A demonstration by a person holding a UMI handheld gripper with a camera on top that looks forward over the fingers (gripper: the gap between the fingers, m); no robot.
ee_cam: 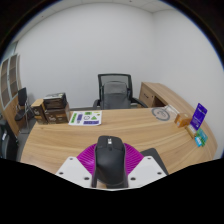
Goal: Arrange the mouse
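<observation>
The hand-held gripper (110, 170) was closed on the mouse (110, 160), both fingers pressing its sides, holding it above the desk's (130, 135) near edge. The mouse's long axis ran straight ahead along the fingers, toward the far chair (118, 91)

The gripper (111, 172) points level over the worktop (60, 142), its two fingers (74, 169) pressed against a black mouse (110, 160) held between the magenta pads (91, 156).
</observation>
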